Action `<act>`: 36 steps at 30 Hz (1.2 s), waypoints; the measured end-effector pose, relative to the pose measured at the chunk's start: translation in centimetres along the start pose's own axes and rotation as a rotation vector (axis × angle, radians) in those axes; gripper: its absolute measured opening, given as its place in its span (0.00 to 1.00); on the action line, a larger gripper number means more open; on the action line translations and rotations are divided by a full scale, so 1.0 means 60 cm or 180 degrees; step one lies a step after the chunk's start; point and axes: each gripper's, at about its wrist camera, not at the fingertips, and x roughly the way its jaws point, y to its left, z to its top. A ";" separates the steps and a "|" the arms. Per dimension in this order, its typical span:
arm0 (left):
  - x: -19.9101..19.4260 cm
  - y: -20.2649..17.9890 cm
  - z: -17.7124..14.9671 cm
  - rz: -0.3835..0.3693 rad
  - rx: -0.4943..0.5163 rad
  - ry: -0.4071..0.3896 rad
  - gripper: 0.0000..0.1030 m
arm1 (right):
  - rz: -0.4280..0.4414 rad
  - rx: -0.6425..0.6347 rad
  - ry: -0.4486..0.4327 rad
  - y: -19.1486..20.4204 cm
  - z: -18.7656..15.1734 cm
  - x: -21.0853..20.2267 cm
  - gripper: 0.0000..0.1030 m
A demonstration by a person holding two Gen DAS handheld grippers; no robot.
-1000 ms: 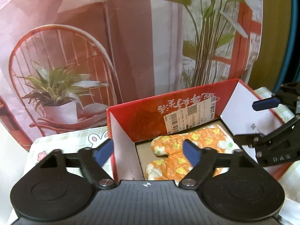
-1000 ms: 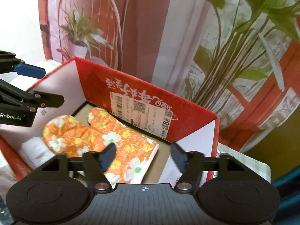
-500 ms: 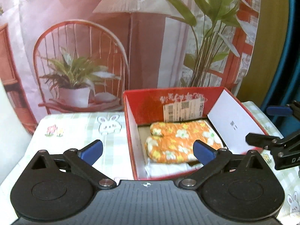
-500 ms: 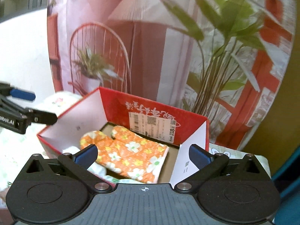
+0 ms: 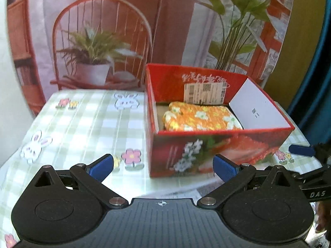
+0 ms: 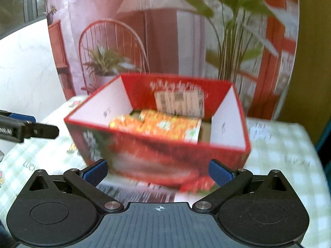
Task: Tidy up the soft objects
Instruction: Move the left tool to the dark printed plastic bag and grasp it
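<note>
An orange oven mitt with white flowers (image 5: 199,116) lies folded inside a red cardboard box (image 5: 215,153) on the checked tablecloth. Something white shows under the mitt's right end. My left gripper (image 5: 163,166) hangs open in front of the box's near wall, nothing between its blue pads. In the right wrist view the same mitt (image 6: 159,126) rests in the box (image 6: 157,161), blurred. My right gripper (image 6: 158,172) is open and empty, back from the box's front. The right gripper's finger (image 5: 301,150) shows at the left view's right edge, the left gripper's finger (image 6: 26,128) at the right view's left edge.
The tablecloth (image 5: 82,128) has bunny and flower prints and stretches left of the box. A printed backdrop (image 5: 103,31) with a chair and plants stands right behind the table. A dark blue curtain (image 5: 318,72) hangs at the far right.
Both grippers have pulled back out of the box toward the table's near side, and their jaws have spread wider. The mitt stays in the box. The box's front wall has come into view.
</note>
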 end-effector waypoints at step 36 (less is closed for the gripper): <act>0.069 0.056 -0.108 -0.0569 -0.1007 0.0764 0.60 | 0.0019 -0.0091 0.0304 0.017 -0.106 0.024 1.00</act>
